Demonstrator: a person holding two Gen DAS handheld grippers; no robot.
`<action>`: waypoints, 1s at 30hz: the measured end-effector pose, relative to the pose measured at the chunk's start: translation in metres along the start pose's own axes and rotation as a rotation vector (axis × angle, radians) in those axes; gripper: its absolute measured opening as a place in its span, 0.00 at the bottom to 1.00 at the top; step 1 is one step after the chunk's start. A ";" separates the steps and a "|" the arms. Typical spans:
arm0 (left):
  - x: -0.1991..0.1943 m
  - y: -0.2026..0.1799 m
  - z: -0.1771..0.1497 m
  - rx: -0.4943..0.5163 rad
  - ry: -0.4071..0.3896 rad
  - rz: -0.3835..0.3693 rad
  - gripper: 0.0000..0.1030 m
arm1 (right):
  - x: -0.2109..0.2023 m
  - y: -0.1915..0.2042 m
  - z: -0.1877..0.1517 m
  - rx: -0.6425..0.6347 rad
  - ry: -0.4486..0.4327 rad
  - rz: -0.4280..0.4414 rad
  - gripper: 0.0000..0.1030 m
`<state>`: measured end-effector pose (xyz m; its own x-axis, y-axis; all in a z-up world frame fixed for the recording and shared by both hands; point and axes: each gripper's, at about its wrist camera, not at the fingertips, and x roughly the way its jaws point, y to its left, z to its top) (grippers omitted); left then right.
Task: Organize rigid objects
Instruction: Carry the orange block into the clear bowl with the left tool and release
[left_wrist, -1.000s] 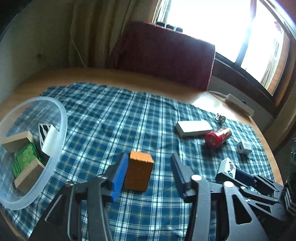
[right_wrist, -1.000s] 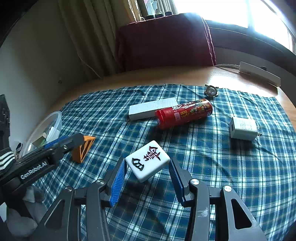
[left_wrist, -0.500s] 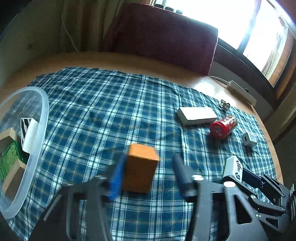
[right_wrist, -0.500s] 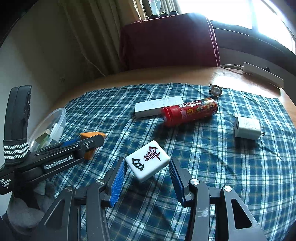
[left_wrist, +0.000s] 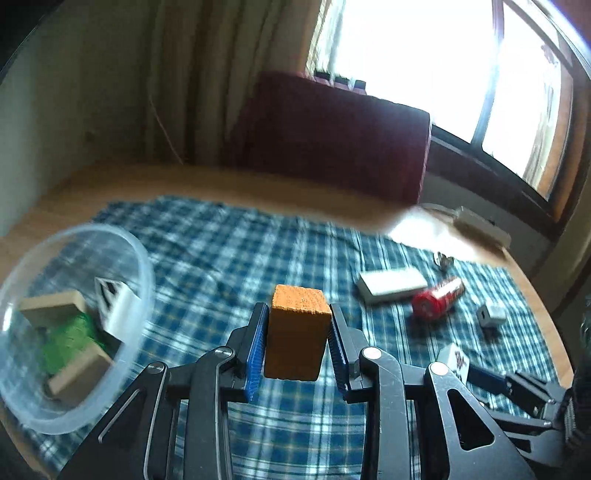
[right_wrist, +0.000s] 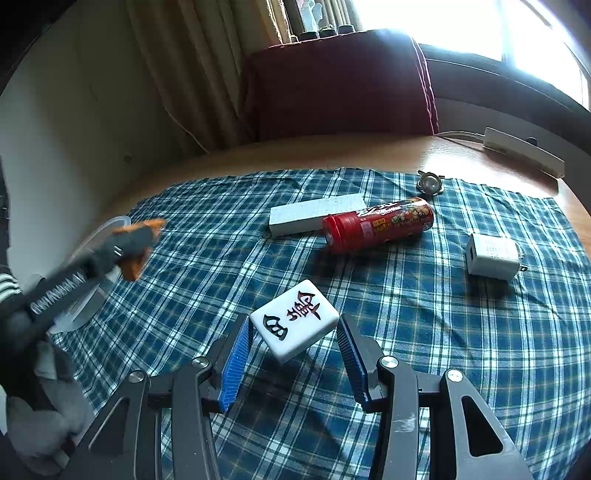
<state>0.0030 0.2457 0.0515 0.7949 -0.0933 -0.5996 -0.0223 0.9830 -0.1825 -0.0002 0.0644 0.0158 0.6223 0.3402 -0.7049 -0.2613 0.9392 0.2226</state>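
— Orange block (left_wrist: 297, 338): location and hold?
— Clamped between the blue pads of the left gripper (left_wrist: 297, 345), lifted above the blue plaid cloth (left_wrist: 229, 258); clear plastic bowl (left_wrist: 146, 273) sat at its 9 o'clock, holding wooden and green pieces.

— White mahjong tile (right_wrist: 294, 320)?
— Pinched corner to corner in the right gripper (right_wrist: 294, 349), tilted, above the cloth. Red snack can (right_wrist: 378, 225) lay at its 1 o'clock, touching a white box (right_wrist: 314, 218); white charger (right_wrist: 493, 256) lay at 2 o'clock, apart.

a home living room is suggested by beige curtains (right_wrist: 192, 66), a sunlit window (left_wrist: 424, 62), a maroon cushioned seat back (right_wrist: 340, 85), and a wooden table (right_wrist: 332, 151) covered with a plaid cloth (right_wrist: 424, 332).
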 end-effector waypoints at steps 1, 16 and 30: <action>-0.004 0.003 0.002 -0.010 -0.020 0.008 0.32 | 0.001 0.000 0.000 0.000 0.002 -0.001 0.49; -0.045 0.067 0.017 -0.129 -0.182 0.167 0.32 | 0.010 -0.002 -0.002 0.002 0.021 -0.017 0.49; -0.055 0.125 0.013 -0.234 -0.220 0.304 0.58 | 0.011 -0.001 -0.003 0.008 0.007 -0.025 0.49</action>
<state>-0.0359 0.3760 0.0715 0.8406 0.2557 -0.4775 -0.3919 0.8957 -0.2102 0.0045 0.0671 0.0062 0.6237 0.3162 -0.7149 -0.2399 0.9478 0.2100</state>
